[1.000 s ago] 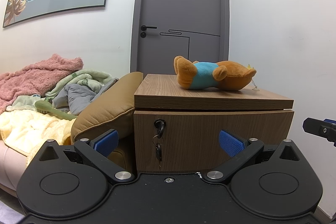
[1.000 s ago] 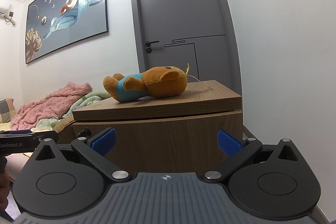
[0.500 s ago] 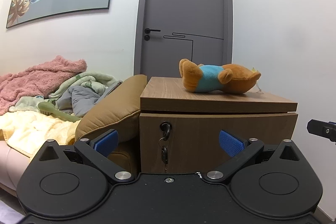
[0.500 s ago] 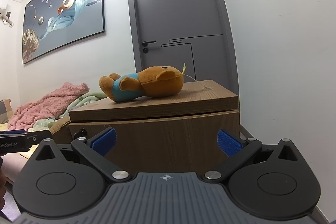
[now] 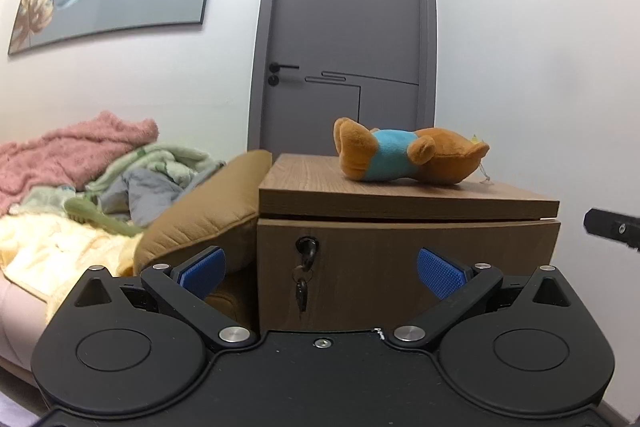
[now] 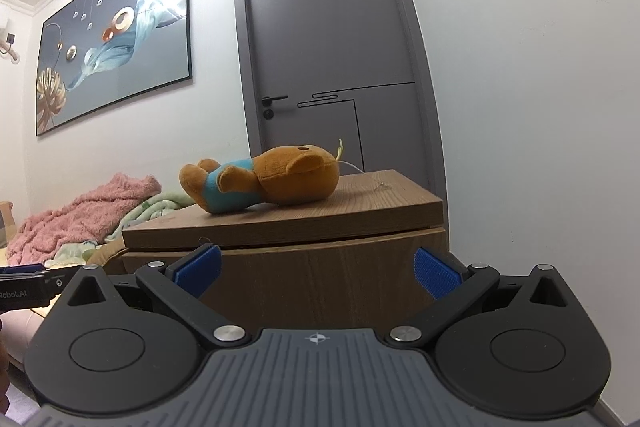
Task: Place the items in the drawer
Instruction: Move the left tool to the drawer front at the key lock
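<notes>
- The plush bear [image 5: 408, 157] lies on its side on top of the wooden nightstand [image 5: 400, 199].
- The drawer [image 5: 404, 267] is closed, with keys [image 5: 302, 287] hanging from its lock.
- The left gripper [image 5: 320, 269] is spread wide, holding nothing.
- The right gripper [image 6: 318, 271] is spread wide too, facing the drawer front.

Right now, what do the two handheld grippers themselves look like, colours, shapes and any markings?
The left gripper is black plastic: two round discs, angled link arms with silver pivot bolts, and ribbed blue fingertip pads. The right gripper has the same black discs, silver bolts and blue pads, but a ribbed grey centre plate with a small white crosshair mark. No cables or sleeves show.
</notes>
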The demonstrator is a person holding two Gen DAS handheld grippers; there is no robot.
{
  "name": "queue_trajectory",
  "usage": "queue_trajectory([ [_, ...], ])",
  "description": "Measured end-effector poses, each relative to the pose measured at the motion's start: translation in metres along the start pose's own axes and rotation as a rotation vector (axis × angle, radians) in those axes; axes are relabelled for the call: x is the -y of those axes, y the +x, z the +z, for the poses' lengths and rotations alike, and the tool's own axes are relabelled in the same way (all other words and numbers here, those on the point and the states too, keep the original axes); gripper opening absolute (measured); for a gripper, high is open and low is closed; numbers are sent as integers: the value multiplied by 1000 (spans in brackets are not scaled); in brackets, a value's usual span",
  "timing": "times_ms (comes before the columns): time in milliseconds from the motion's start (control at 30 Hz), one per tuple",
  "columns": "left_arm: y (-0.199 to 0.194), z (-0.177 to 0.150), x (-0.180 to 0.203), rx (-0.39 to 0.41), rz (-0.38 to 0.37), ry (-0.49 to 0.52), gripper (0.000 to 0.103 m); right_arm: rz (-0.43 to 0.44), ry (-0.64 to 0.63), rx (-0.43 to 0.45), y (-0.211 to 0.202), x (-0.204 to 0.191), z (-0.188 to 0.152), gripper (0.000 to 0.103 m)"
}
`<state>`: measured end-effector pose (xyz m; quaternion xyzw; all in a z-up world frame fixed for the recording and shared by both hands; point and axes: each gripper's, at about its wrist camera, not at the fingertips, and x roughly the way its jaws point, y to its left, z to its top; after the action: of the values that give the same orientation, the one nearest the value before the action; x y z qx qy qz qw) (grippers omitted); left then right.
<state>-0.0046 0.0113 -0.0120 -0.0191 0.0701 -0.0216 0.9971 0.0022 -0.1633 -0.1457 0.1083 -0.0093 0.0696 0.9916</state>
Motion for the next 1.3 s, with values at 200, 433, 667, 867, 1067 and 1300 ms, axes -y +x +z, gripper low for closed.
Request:
queue_trajectory([
  [200,-4,5,-5,46,22,41,102,-4,-32,-11,-2,-2,13,103],
  [433,-2,13,-14,68,51,80,102,16,-83,32,5,-12,33,103],
  [667,11,17,-10,86,39,145,102,22,-64,83,18,-1,32,103],
  [867,34,21,-1,42,-12,174,102,14,-99,84,31,21,31,103],
  [1067,55,10,-1,52,-55,207,102,3,-107,99,41,51,33,103],
  [1300,80,-11,-12,-34,-139,173,102,60,-87,57,44,76,10,103],
])
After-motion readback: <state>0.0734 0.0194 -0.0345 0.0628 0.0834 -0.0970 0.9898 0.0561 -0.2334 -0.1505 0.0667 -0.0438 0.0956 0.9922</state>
